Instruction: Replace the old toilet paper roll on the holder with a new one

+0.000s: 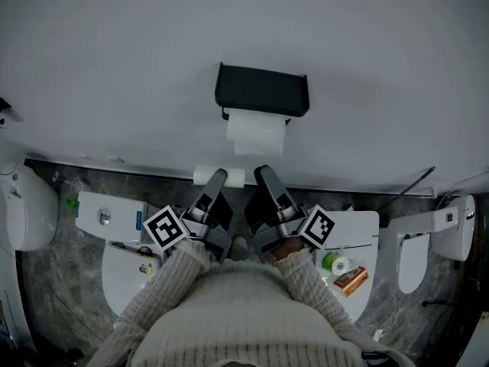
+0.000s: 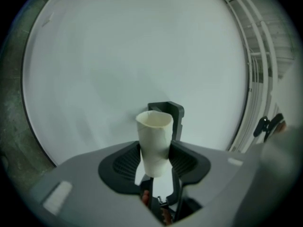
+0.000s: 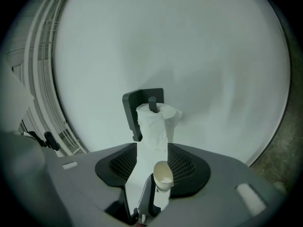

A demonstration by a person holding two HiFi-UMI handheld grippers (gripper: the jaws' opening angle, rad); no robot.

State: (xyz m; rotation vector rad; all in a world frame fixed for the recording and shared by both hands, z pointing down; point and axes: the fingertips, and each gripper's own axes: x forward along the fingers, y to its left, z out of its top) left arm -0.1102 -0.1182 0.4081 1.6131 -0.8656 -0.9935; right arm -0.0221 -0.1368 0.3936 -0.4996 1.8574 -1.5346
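A black holder (image 1: 262, 90) hangs on the pale wall, and a thin toilet paper roll (image 1: 256, 132) on it trails a loose sheet. My left gripper (image 1: 216, 176) is below it, shut on a bare white cardboard tube (image 1: 200, 176) that lies crosswise. In the left gripper view the tube (image 2: 154, 145) is pinched between both pads, with the holder (image 2: 166, 111) behind it. My right gripper (image 1: 263, 172) is beside the left one and points at the roll (image 3: 156, 124). The tube's open end (image 3: 164, 176) shows low between its jaws, close to one pad, with a gap on the other side.
White toilets and fixtures stand on the dark marble floor at both sides (image 1: 27, 209) (image 1: 428, 239). A green tape roll (image 1: 334, 264) and an orange box (image 1: 351, 280) lie on a white lid at the right. White rails (image 2: 258, 70) run along one side.
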